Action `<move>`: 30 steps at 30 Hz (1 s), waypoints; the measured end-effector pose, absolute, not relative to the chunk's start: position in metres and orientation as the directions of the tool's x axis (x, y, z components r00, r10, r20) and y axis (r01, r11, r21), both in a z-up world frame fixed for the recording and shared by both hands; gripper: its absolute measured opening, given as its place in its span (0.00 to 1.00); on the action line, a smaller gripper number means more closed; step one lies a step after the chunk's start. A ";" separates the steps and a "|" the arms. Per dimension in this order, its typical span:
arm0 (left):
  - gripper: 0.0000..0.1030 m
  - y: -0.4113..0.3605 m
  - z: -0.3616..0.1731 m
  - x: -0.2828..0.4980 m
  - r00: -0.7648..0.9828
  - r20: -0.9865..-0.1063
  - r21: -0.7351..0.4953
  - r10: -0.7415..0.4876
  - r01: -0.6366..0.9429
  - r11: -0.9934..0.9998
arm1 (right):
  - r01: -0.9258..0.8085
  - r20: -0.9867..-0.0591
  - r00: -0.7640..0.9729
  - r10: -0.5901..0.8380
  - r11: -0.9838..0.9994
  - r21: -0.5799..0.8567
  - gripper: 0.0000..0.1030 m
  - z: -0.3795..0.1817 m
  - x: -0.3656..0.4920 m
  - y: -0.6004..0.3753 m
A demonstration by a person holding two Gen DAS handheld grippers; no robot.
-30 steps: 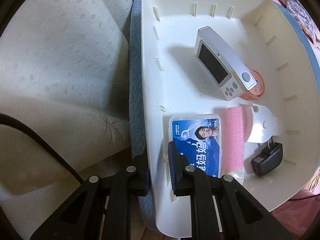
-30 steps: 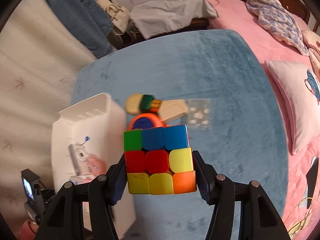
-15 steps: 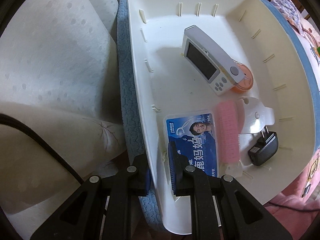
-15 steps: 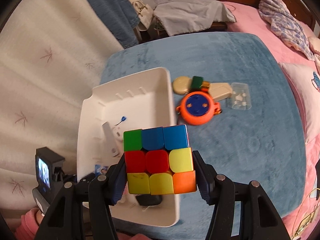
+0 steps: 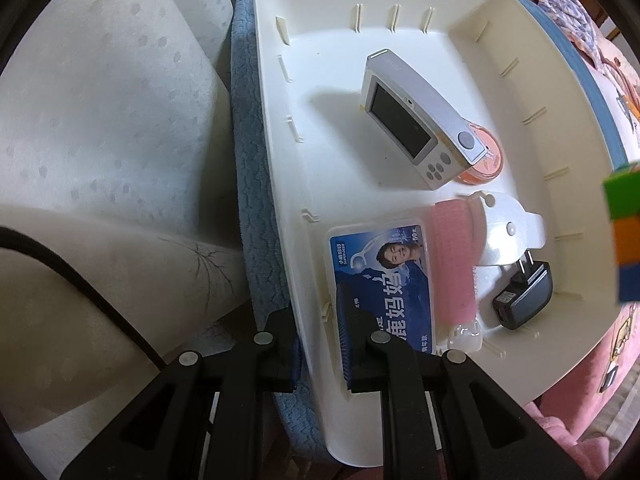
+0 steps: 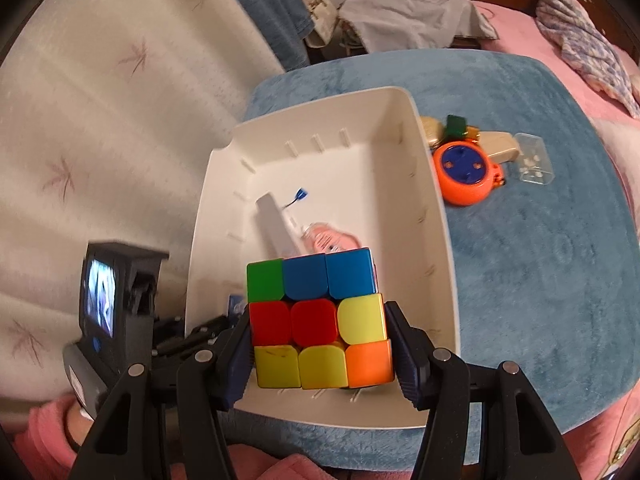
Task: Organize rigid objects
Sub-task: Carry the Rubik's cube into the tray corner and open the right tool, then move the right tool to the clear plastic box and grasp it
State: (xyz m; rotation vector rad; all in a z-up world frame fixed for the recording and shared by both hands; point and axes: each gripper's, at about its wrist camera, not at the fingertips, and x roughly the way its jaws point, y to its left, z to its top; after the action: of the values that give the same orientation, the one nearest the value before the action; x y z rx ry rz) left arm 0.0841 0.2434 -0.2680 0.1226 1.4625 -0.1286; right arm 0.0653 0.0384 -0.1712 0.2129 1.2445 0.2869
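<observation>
Container: a cream-white rectangular plastic bin (image 6: 424, 184) with ribbed inner walls sat on a blue plush cloth (image 6: 540, 280).

Bin contents: a silver compact digital camera (image 5: 420, 120) lay screen-up near the middle, its end resting over a round orange-lidded disc (image 5: 486, 162). Nearer the left gripper lay a flat clear box with a blue printed label (image 5: 384, 276); just beside it was a pink foam roller (image 5: 454, 264), then a white plastic tab-shaped piece (image 5: 508, 232), then a black wall-plug charger (image 5: 524, 296).

Left gripper: the left gripper (image 5: 316, 344) pointed down and was clamped on the bin's near side wall, one finger outside and the other inside, against the labelled box.

Right gripper: the right gripper (image 6: 318, 356) was clenched on a multicoloured puzzle cube (image 6: 318, 320), its two pads pressing the cube's left and right faces.

Task object: the cube was held in the air above the near end of the bin, not touching its contents; in the left wrist view its edge showed at the right border (image 5: 626, 236).

Outside the bin: on the cloth just past the bin's far right corner lay a round orange case with a blue centre (image 6: 466, 176), a small cluster of beige and green items (image 6: 452, 128), and a small clear plastic box (image 6: 534, 160).

Person: a pink sleeve (image 6: 36, 432) showed at the lower left, behind the left gripper.
</observation>
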 end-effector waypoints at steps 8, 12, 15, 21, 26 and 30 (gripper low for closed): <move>0.15 0.252 -0.264 0.086 0.102 -0.994 -0.018 -0.031 0.132 0.991 | -0.093 -0.886 0.306 0.348 0.937 0.336 0.73 -0.176 0.056 0.039; 0.15 0.253 -0.264 0.087 0.103 -0.994 -0.021 -0.033 0.116 0.993 | -0.107 -0.875 0.370 0.313 0.950 0.294 0.74 -0.166 0.056 0.028; 0.15 0.256 -0.265 0.087 0.107 -0.994 -0.017 -0.029 0.113 0.993 | -0.106 -0.868 0.410 0.281 0.960 0.260 0.75 -0.162 0.058 0.015; 0.15 0.257 -0.264 0.083 0.114 -0.993 -0.025 -0.035 0.085 0.996 | -0.070 -0.854 0.454 0.253 0.966 0.249 0.75 -0.163 0.066 -0.022; 0.15 0.263 -0.264 0.082 0.108 -0.993 -0.045 -0.048 0.024 0.999 | -0.010 -0.849 0.472 0.238 0.964 0.265 0.75 -0.169 0.082 -0.063; 0.15 0.271 -0.263 0.082 0.106 -0.992 -0.065 -0.061 -0.035 0.997 | 0.031 -0.856 0.470 0.215 0.965 0.259 0.78 -0.178 0.101 -0.093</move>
State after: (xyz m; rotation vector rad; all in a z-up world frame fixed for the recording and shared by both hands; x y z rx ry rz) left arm 0.0823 0.2707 -0.2635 -0.0788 1.4647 -0.0188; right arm 0.1008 -0.0931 -0.1784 0.2531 1.0785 0.1143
